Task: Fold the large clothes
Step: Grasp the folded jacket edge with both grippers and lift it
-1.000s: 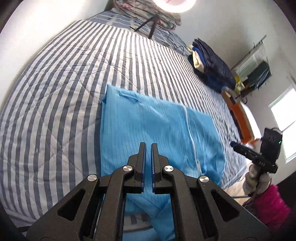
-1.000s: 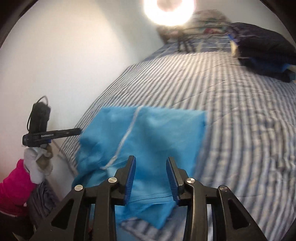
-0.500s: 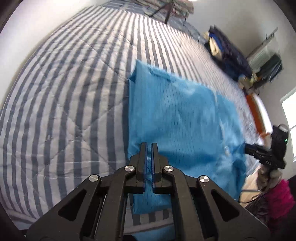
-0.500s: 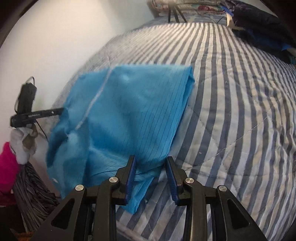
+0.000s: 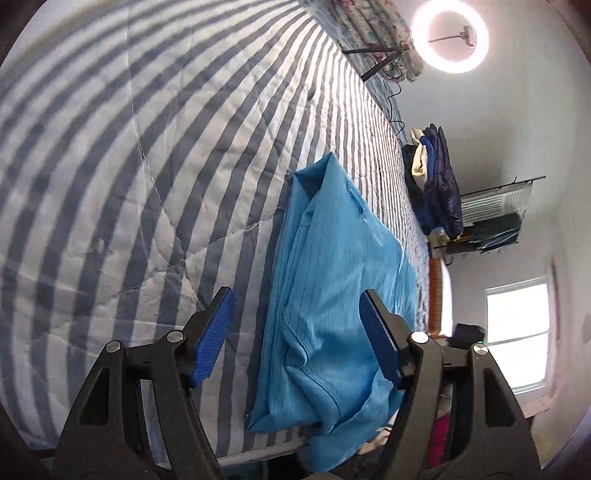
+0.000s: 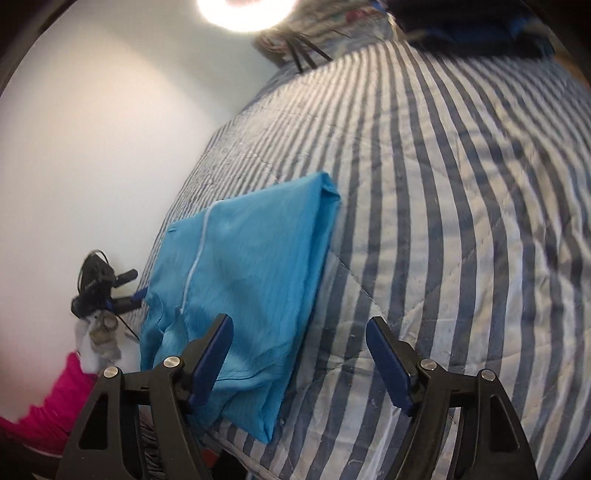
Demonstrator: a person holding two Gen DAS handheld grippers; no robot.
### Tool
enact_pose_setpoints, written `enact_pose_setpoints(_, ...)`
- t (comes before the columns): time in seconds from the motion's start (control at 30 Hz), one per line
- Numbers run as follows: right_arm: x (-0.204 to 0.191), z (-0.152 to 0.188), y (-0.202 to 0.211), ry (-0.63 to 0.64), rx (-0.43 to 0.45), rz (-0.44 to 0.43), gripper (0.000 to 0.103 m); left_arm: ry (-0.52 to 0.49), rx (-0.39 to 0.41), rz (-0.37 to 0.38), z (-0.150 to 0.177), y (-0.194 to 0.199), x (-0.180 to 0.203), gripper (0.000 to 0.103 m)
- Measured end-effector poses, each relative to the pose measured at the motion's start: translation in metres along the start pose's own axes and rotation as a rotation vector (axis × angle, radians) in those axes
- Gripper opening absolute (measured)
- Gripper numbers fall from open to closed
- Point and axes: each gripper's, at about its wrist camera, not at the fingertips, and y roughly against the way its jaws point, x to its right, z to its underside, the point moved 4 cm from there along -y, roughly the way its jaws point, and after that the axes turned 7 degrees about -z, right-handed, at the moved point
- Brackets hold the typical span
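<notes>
A bed covered by a quilted blue-and-white striped bedspread (image 5: 155, 177) fills both views, with white walls around it, a glowing ring light (image 5: 450, 35) past its far end and a bright window (image 5: 517, 332) to one side. A pile of dark blue and cream clothes (image 5: 436, 184) lies on the bed's far edge. The folded bright blue pinstriped garment (image 5: 332, 295) lies at the near edge, one corner hanging over. The left gripper (image 5: 297, 338) and right gripper (image 6: 299, 360) hover above, jaws spread wide, holding nothing.

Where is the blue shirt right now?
The blue shirt lies folded on the striped quilt at the bed's near edge, between the left gripper's open fingers.
</notes>
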Motion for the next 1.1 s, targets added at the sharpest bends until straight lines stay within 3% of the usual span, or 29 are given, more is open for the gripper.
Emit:
enact_pose_setpoints(0.2, 0.013, 0.006, 0.001, -0.054, 0.01, -0.082, 0.078, 0.018, -0.032, 0.021, -0.003, -0.018, -0.001, 0.071)
enact_pose_setpoints(0.27, 0.016, 0.001, -0.003, -0.085, 0.01, -0.123, 0.076, 0.004, -0.041, 0.017, -0.004, -0.027, 0.009, 0.066)
enact_pose_setpoints(0.4, 0.01, 0.0, -0.015, -0.095, 0.012, -0.172, 0.067, -0.032, -0.05, 0.005, -0.006, -0.041, 0.022, 0.059)
enact_pose_setpoints(0.47, 0.009, -0.002, -0.02, -0.095, 0.01, -0.188, 0.063, -0.023, -0.057, 0.006, -0.006, -0.046, 0.023, 0.05)
enact_pose_setpoints(0.63, -0.005, -0.002, -0.033, -0.1, -0.002, -0.238, 0.054, -0.042, -0.065, -0.01, -0.007, -0.055, 0.035, 0.048)
enact_pose_setpoints(0.7, -0.015, -0.003, -0.038, -0.091, -0.01, -0.226, 0.053, -0.068, -0.066, -0.038, -0.007, -0.06, 0.043, 0.045)
enact_pose_setpoints(0.77, -0.021, -0.003, -0.045, -0.099, -0.024, -0.226, 0.049, -0.095, -0.064, -0.071, -0.007, -0.065, 0.053, 0.033)
enact_pose_setpoints(0.93, -0.035, -0.001, -0.052, -0.081, -0.034, -0.185, 0.021, -0.179, -0.035, -0.134, -0.001, -0.066, 0.073, 0.013)
enact_pose_setpoints(1.1, -0.073, 0.003, -0.048, -0.001, -0.017, -0.085, 0.013, -0.262, 0.019, -0.2, 0.004, -0.061, 0.098, 0.007)
